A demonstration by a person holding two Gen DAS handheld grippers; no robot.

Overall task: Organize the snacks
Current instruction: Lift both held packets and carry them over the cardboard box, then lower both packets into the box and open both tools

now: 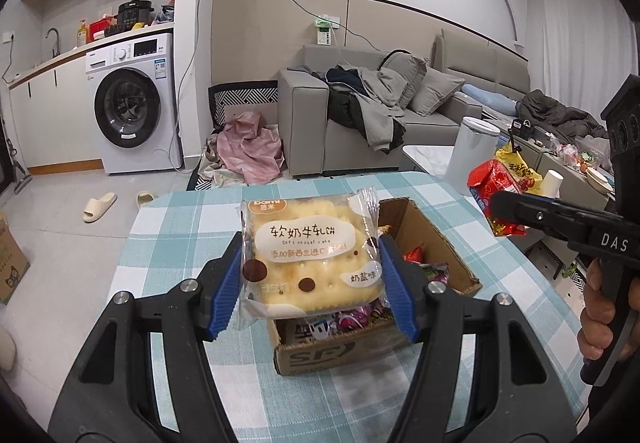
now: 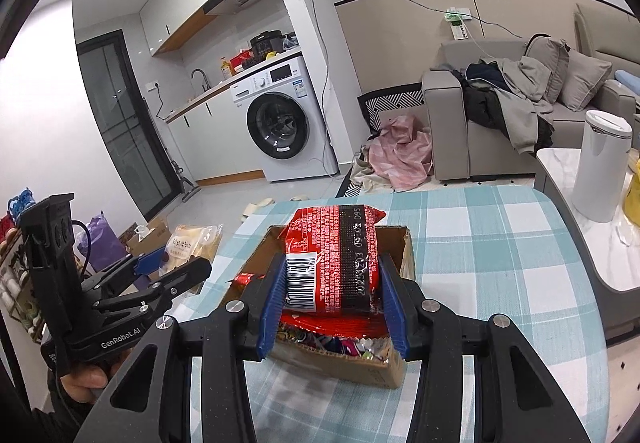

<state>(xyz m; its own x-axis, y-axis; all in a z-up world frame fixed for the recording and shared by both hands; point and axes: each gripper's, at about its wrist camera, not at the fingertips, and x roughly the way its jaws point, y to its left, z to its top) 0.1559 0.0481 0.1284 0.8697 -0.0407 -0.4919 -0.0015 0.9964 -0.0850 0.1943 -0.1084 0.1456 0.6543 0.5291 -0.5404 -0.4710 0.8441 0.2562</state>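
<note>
My left gripper point(image 1: 312, 275) is shut on a clear-wrapped pale yellow nougat cracker pack point(image 1: 310, 251) and holds it above the open cardboard box point(image 1: 436, 243) on the checked tablecloth. My right gripper point(image 2: 334, 299) is shut on a red snack packet point(image 2: 332, 263), back side with barcode facing me, held over the same box point(image 2: 360, 363). The box holds several small wrapped snacks point(image 2: 340, 345). In the left wrist view the right gripper point(image 1: 500, 209) with the red packet point(image 1: 494, 187) is at the right. In the right wrist view the left gripper point(image 2: 176, 267) with the cracker pack point(image 2: 192, 245) is at the left.
The table with the blue-and-white checked cloth point(image 1: 180, 243) ends just past the box. A white bin point(image 2: 600, 167) stands at the right by a cluttered side table point(image 1: 560, 159). A sofa point(image 1: 360, 115), washing machine point(image 1: 132, 107) and slippers point(image 1: 99, 206) lie beyond.
</note>
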